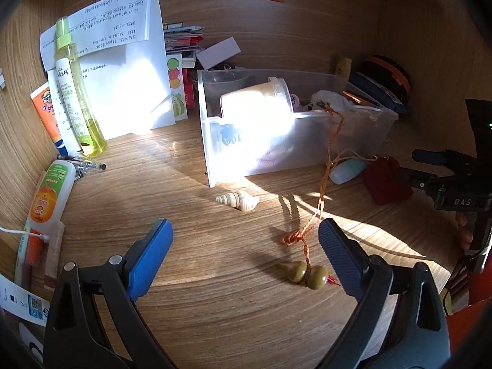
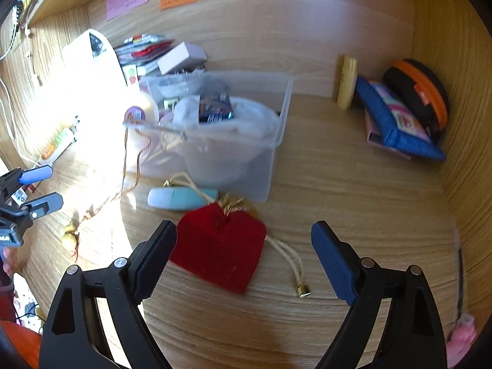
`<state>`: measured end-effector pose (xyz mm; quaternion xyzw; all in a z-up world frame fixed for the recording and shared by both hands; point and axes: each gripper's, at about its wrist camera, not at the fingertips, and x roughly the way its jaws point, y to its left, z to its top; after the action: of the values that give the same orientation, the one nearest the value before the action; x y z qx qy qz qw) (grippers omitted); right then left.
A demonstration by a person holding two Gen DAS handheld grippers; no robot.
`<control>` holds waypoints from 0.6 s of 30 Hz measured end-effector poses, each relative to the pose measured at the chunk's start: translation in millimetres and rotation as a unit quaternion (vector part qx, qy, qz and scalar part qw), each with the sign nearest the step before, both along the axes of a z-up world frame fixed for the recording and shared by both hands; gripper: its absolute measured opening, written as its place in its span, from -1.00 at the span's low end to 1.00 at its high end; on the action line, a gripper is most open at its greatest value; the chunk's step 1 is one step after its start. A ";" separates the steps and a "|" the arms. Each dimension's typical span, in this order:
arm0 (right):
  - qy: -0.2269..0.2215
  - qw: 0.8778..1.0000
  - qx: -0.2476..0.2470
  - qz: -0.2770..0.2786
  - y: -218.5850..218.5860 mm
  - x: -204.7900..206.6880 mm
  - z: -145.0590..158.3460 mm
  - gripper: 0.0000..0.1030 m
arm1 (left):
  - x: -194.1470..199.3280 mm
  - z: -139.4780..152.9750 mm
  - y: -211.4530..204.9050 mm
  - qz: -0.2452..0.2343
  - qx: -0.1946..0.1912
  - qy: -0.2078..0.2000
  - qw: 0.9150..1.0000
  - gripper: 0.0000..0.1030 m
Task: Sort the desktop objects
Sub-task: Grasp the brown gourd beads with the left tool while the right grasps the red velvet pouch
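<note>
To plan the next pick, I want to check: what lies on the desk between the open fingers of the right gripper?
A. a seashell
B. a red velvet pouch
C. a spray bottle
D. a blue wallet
B: the red velvet pouch lies flat between the open right gripper fingers.

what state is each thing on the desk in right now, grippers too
left gripper: open, holding nothing
right gripper: open, over the red pouch
red pouch: flat on the desk, cord loose
gourd charm: on the desk, its orange cord running up over the bin rim
clear bin: open-topped, full of items
white cup: on its side in the bin
seashell: lying loose before the bin
spray bottle: leaning against papers
</note>
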<state>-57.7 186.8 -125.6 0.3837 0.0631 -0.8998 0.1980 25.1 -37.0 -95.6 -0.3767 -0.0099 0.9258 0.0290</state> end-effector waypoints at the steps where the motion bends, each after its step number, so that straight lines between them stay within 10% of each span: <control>1: 0.000 1.000 0.008 -0.003 -2.4 -0.1 -3.0 0.70 | 1.7 -1.0 1.5 -0.001 0.003 -0.002 1.000 0.87; 18: -0.027 0.998 0.043 0.037 -39.7 -3.7 -19.6 0.70 | 13.8 -23.6 24.3 -0.046 0.017 -0.038 0.998 0.86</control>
<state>-61.4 147.1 -145.1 0.4135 0.1105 -0.8776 0.2159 38.9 -12.7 -119.2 -0.4112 -0.0093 0.9082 0.0772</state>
